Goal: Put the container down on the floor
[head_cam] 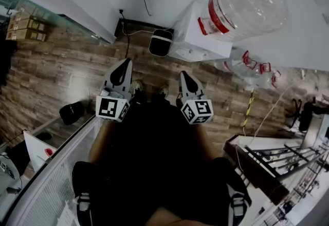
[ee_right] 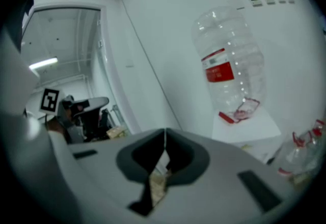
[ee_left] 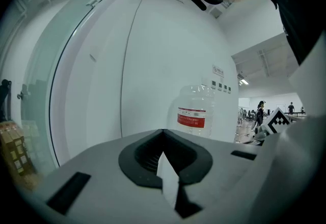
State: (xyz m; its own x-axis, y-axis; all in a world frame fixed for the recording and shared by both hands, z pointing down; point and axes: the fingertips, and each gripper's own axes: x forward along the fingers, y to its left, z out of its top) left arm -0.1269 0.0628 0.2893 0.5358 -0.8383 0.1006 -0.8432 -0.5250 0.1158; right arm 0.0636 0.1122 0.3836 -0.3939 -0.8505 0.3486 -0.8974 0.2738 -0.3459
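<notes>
A big clear water container [head_cam: 241, 4] with a red label stands neck down on a white box-shaped stand [head_cam: 193, 40] by the wall; it also shows in the left gripper view [ee_left: 196, 113] and the right gripper view [ee_right: 229, 65]. Both grippers are held in front of the person's dark torso, above the wooden floor and short of the container. The left gripper [head_cam: 125, 61] is shut with nothing between its jaws [ee_left: 163, 130]. The right gripper [head_cam: 184, 73] is also shut and empty, its tips meeting [ee_right: 165, 130]. Neither touches the container.
More clear bottles [head_cam: 249, 66] lie on the floor right of the stand. A black bin [head_cam: 161, 42] sits by the wall, a black bag [head_cam: 72, 112] on the floor at the left. A white mesh surface [head_cam: 46, 189] is at the lower left, a dark metal rack [head_cam: 272, 163] at the lower right.
</notes>
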